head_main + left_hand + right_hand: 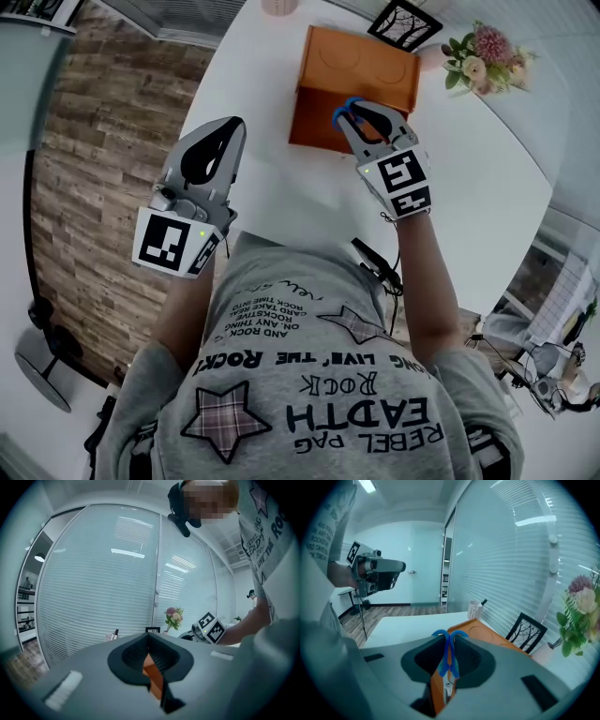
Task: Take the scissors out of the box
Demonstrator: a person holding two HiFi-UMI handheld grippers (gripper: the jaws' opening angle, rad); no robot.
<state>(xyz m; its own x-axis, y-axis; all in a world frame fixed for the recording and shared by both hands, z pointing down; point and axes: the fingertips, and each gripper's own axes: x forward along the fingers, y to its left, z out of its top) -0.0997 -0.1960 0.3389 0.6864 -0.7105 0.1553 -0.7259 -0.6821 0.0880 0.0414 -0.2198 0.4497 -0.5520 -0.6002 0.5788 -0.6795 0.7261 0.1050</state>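
An orange box (361, 66) lies on the white table (253, 84) at the far side. My right gripper (361, 117) hovers over the box's near edge, shut on blue-handled scissors (345, 111). In the right gripper view the scissors (449, 641) stand between the pads, blue handles pointing away and metal blades toward the camera, with the box (497, 637) below. My left gripper (230, 127) is off to the left above the table edge, shut with nothing in it. In the left gripper view its jaws (149, 639) meet at the tips, and a strip of the box (152, 672) shows behind them.
A bunch of flowers (478, 56) and a small framed picture (405, 23) stand beyond the box on the right. A pen cup (476, 607) stands at the far table edge. Wooden floor (84, 141) lies left of the table.
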